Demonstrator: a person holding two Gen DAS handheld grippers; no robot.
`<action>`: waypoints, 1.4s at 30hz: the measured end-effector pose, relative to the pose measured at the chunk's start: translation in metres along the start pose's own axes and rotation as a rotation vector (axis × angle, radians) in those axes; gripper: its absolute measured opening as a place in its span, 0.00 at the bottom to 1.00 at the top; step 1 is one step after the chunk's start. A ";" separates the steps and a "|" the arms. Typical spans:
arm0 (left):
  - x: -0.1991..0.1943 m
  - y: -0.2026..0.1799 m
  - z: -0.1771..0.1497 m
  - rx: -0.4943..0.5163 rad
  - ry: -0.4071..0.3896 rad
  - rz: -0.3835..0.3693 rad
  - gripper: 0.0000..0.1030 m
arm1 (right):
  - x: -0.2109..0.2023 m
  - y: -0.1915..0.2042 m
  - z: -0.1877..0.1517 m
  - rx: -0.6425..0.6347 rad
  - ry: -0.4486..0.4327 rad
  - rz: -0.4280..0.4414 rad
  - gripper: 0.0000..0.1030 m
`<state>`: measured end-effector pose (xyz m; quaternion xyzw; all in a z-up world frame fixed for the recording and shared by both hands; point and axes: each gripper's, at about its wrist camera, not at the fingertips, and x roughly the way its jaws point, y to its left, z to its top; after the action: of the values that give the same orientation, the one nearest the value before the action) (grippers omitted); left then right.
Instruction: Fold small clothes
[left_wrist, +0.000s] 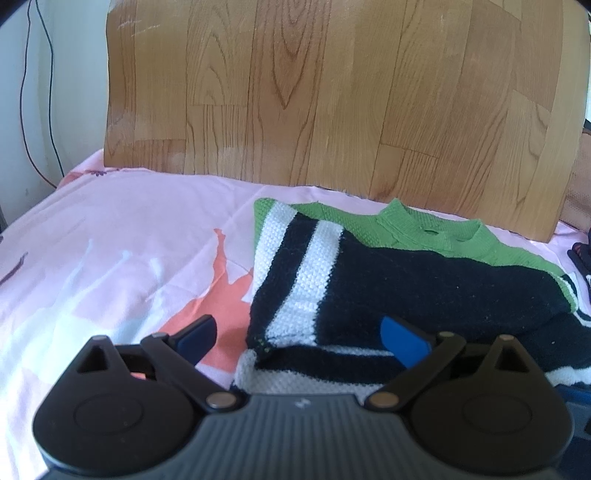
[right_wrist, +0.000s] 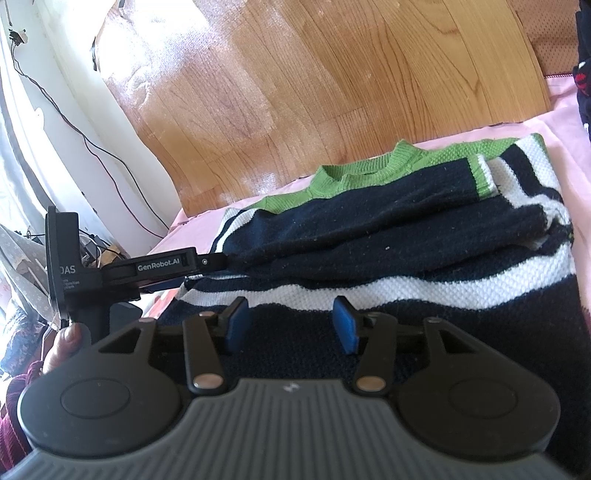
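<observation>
A knitted sweater, navy with white stripes and a green collar, lies partly folded on the pink bed sheet; its sleeves are laid across the body. My left gripper is open wide and low over the sweater's near left corner, with one blue pad above the sheet and the other above the knit. In the right wrist view the same sweater fills the middle, and my right gripper hovers open above its navy hem with nothing pinched. The left gripper shows there from the side, its tips at the sweater's left edge.
A wood-grain headboard rises just behind the sweater. Cables hang down the white wall at the left. Another dark garment lies at the right edge. A hand holds the left gripper's handle.
</observation>
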<state>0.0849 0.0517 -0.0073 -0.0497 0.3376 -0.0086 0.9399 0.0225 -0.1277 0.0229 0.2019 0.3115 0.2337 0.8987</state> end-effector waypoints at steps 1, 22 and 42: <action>0.000 -0.001 0.000 0.007 -0.005 0.006 0.96 | 0.000 0.000 0.000 0.001 -0.001 0.001 0.52; -0.037 -0.028 -0.019 0.154 -0.279 0.115 1.00 | -0.001 -0.003 -0.001 0.002 -0.006 0.019 0.55; -0.071 -0.024 -0.033 0.081 -0.503 0.277 1.00 | -0.001 -0.003 -0.001 0.002 -0.006 0.020 0.56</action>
<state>0.0092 0.0283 0.0151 0.0338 0.0969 0.1190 0.9876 0.0223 -0.1301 0.0216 0.2066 0.3070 0.2416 0.8971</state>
